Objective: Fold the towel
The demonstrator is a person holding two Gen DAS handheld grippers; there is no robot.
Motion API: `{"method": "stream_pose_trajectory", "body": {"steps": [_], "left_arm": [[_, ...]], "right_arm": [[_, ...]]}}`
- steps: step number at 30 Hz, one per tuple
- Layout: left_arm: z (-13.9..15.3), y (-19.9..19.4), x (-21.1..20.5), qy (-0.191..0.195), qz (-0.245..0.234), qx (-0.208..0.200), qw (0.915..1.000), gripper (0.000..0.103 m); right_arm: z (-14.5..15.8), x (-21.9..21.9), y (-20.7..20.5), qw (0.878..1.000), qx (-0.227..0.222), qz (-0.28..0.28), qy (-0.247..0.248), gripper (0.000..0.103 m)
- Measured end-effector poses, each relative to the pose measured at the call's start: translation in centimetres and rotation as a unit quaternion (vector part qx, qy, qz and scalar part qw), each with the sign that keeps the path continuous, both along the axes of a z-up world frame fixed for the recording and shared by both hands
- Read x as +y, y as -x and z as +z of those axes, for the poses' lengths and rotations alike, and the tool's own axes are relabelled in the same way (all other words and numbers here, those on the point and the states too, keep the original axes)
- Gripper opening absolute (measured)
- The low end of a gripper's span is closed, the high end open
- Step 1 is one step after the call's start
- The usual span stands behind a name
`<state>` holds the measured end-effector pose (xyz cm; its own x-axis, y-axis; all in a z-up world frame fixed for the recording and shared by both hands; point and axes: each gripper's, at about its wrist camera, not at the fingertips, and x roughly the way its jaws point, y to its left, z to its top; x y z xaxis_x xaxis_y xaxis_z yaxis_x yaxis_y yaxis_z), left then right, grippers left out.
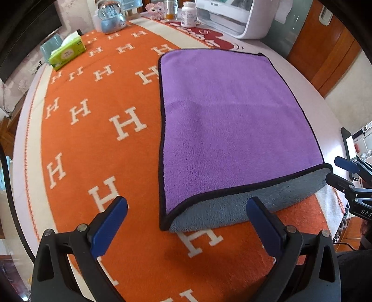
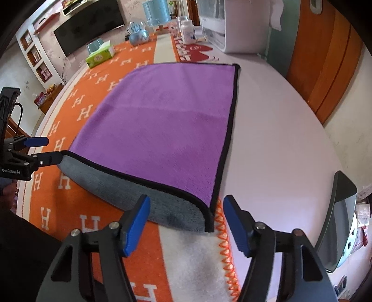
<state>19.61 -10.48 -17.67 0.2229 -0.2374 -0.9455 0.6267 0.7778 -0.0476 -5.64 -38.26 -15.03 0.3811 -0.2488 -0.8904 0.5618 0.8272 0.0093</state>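
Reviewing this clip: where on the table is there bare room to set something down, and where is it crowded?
Free: the orange H-patterned blanket between the purple towel with black trim and the green tissue pack; also the bare white tabletop right of the towel. Crowded: the far end, with the white pill bottle, blue snow globe and white appliance.

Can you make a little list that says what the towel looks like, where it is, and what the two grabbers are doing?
towel: purple on top, grey underneath, black edging; near edge lifted, showing grey
surface: orange blanket with white H letters
left gripper: open, at the near left corner
right gripper: open, at the near right corner
nearby: green tissue pack
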Motion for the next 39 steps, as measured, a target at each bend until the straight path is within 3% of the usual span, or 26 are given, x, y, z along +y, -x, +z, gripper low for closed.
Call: {"method": "stream_pose_trajectory", "body": {"steps": [8, 12, 17, 21, 26, 39], "left_arm": [[-1.6, -0.7, -0.6, -0.003, 0.004, 0.031, 0.9995, 0.095], [-2.0, -0.7, -0.9, -0.004, 0.004, 0.043, 0.9991, 0.087], [-2.1, -0.5, -0.8, 0.010, 0.004, 0.060, 0.9981, 0.071], [-2.1, 0.0, -0.7, 0.018, 0.013, 0.070, 0.9973, 0.064], [-1.9, 0.2, -0.1, 0.020, 0.024, 0.071, 0.9970, 0.045], [-1.2, 0.3, 2.4, 0.006, 0.032, 0.069, 0.9971, 0.015]], "right_arm": [[-1.1, -0.7, 0.0, 1.000, 0.004, 0.008, -0.014, 0.051], [-1.5, -0.9, -0.1, 1.000, 0.008, 0.012, -0.020, 0.046], [-1.7, -0.9, 0.0, 1.000, 0.007, 0.016, -0.023, 0.039], [-1.7, -0.9, 0.1, 1.000, 0.008, 0.017, -0.021, 0.031], [-1.6, -0.8, 0.6, 1.000, 0.002, 0.013, -0.020, 0.023], [-1.3, -0.4, 1.2, 1.000, -0.006, 0.010, -0.016, 0.013]]}}
